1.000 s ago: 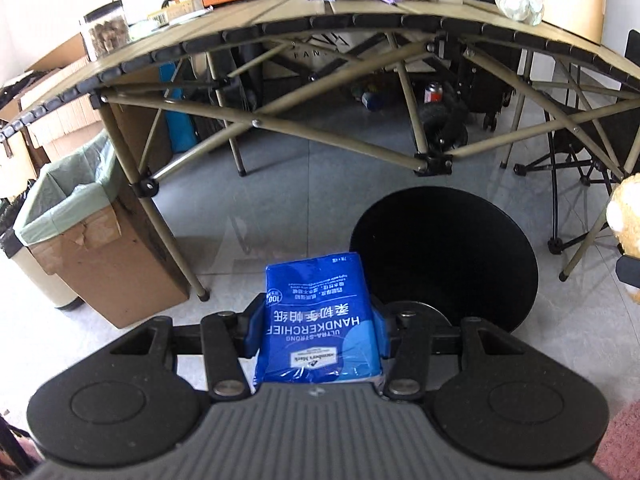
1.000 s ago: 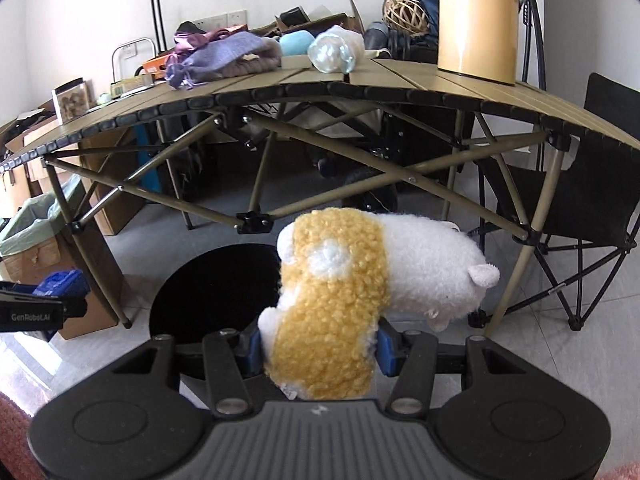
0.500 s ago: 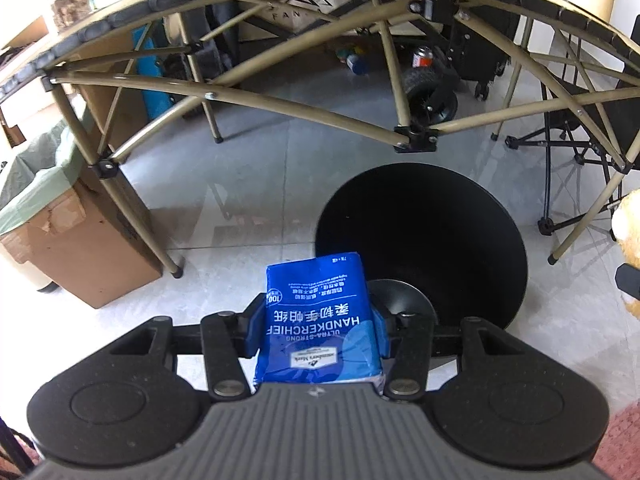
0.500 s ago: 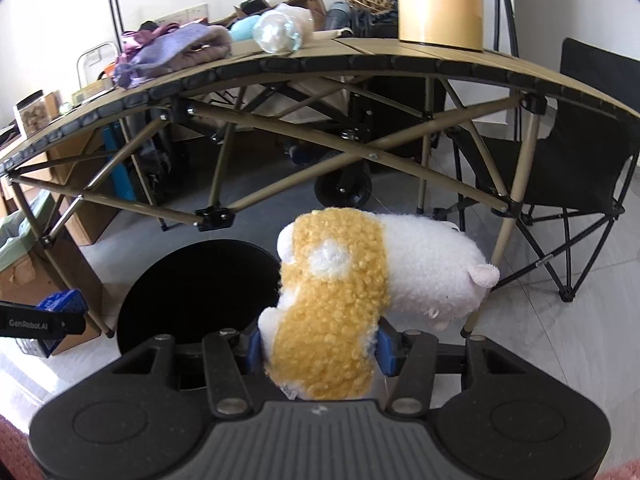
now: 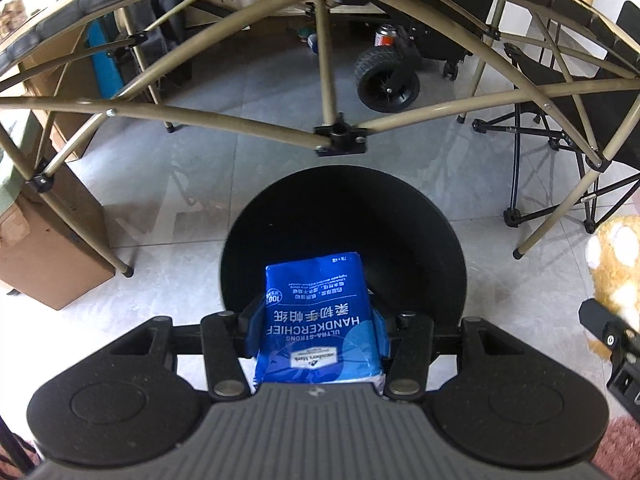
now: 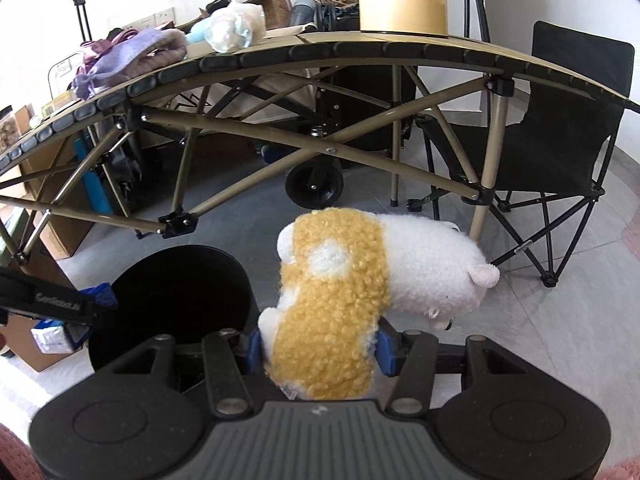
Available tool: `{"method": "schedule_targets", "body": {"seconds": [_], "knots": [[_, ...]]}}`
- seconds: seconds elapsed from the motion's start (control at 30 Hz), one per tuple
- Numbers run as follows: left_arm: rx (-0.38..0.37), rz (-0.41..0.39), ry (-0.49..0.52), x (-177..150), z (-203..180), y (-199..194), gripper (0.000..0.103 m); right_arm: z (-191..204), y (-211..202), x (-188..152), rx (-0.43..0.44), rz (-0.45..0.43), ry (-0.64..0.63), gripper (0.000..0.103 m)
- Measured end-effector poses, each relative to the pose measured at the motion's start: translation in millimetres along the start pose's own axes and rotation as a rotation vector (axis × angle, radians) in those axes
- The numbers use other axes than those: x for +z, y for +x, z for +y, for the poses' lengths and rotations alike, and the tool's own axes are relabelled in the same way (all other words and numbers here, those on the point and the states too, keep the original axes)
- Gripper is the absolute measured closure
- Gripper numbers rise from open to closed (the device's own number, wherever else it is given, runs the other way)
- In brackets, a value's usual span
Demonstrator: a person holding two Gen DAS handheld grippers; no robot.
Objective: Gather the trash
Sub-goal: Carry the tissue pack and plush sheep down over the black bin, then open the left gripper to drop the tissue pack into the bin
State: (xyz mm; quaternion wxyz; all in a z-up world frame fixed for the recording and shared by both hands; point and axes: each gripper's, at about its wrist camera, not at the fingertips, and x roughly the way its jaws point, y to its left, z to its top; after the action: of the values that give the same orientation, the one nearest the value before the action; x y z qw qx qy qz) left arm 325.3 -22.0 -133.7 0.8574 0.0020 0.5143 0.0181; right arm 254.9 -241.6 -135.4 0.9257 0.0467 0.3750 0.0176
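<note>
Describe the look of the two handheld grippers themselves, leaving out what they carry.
Both match: the left gripper and right gripper each have a ribbed grey front plate, black lobes with round recessed discs, black linkage arms with silver rivets, and blue fingers. The left gripper's side carries white lettering in the right wrist view. No sleeves or cables show.

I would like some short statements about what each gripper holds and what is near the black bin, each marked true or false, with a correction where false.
1. The left gripper is shut on a blue tissue pack. True.
2. The right gripper is empty. False: it is shut on a yellow and white plush toy.
3. The tissue pack already lies inside the black bin. False: it is clamped between the fingers, in front of the bin's opening.
4. A black folding chair stands by the folding table. True.
5. The bin stands on the table. False: it stands on the tiled floor.
</note>
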Motion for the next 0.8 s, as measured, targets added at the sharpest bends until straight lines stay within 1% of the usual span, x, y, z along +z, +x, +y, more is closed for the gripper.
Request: {"method": "schedule_targets", "body": {"seconds": [0.07, 0.37, 0.63, 0.8], "knots": [[0.009, 0.015, -0.004, 4, -6, 4, 0.052, -3, 1, 0, -0.006, 0.001, 0.006, 0.052], [-0.005, 0.056, -0.034, 18, -26, 19, 0.052, -7, 4, 1, -0.026, 0.010, 0.021, 0.052], [0.002, 0.101, -0.063, 24, -34, 37, 0.052, -9, 7, 0, -0.041, 0.023, 0.018, 0.052], [0.007, 0.108, -0.061, 24, -35, 40, 0.051, -10, 10, 1, -0.045, 0.030, 0.021, 0.052]]}}
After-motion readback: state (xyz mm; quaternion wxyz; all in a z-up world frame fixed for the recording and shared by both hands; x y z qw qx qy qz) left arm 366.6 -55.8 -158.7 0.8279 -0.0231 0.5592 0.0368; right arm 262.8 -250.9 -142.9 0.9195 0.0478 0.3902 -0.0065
